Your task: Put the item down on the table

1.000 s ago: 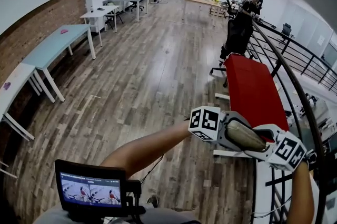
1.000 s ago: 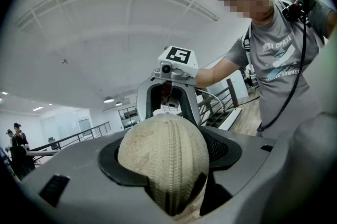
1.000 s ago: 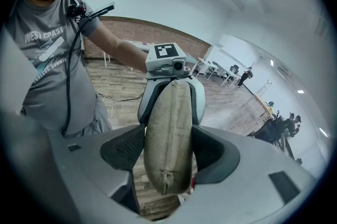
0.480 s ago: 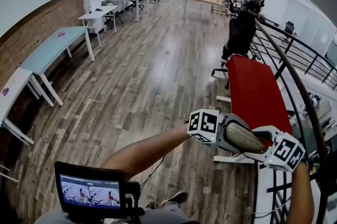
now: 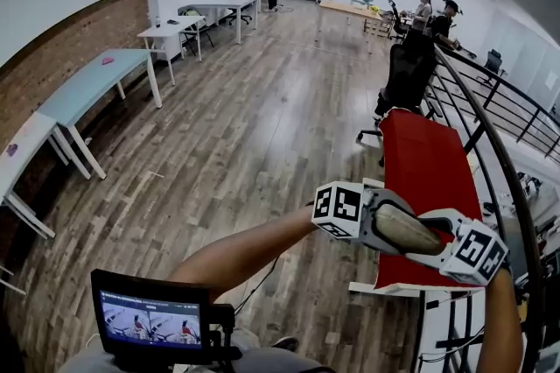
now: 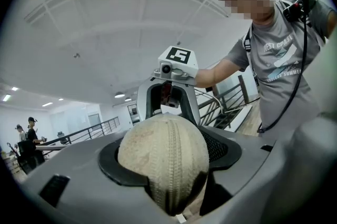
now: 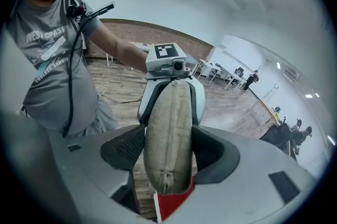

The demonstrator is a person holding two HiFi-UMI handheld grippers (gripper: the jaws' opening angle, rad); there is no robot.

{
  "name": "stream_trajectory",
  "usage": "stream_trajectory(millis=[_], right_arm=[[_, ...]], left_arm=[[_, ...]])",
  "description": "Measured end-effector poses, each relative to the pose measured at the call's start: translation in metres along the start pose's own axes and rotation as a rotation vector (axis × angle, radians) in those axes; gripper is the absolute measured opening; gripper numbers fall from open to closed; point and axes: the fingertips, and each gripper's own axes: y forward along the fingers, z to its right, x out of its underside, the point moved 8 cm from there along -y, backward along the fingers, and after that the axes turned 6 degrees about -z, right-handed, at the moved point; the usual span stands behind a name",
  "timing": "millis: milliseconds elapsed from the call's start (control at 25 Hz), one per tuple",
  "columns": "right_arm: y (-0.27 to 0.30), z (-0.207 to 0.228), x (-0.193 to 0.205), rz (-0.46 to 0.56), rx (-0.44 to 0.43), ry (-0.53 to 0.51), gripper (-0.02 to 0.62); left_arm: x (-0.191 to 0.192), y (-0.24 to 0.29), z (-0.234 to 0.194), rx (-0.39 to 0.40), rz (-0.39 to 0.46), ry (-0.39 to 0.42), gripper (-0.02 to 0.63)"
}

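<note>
A beige, oblong stitched cloth pouch (image 5: 408,231) hangs in the air between my two grippers, above the near end of a red-topped table (image 5: 426,168). My left gripper (image 5: 374,219) is shut on its left end and my right gripper (image 5: 440,243) on its right end. In the left gripper view the pouch (image 6: 164,157) bulges between the dark pads, with the right gripper's body (image 6: 169,92) behind it. The right gripper view shows the pouch (image 7: 168,131) lengthwise, and a strip of the red table (image 7: 174,202) below it.
A black railing (image 5: 494,152) runs along the right of the red table, and a black office chair (image 5: 409,75) stands at the table's far end. Pale desks (image 5: 92,82) line the brick wall at the left. People stand far off at the back. A small monitor (image 5: 150,315) sits near my chest.
The view has advanced over the wooden floor, so the red table now lies nearer and under the grippers. Both grippers keep the same hold on the pouch.
</note>
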Motion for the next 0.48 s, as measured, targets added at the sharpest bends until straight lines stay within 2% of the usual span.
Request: stream_trajectory(millis=[320,480], right_arm=[[0.011,0.052,0.005,0.036,-0.009,-0.024,0.279],[0.027,0.081,0.01,0.026,-0.019,-0.002,0.279]], left_arm=[[0.012,-0.01,-0.048,-0.026,-0.029,-0.003,0.31],[0.031,-0.015,-0.076,-0.006,-0.02,-0.022,0.31]])
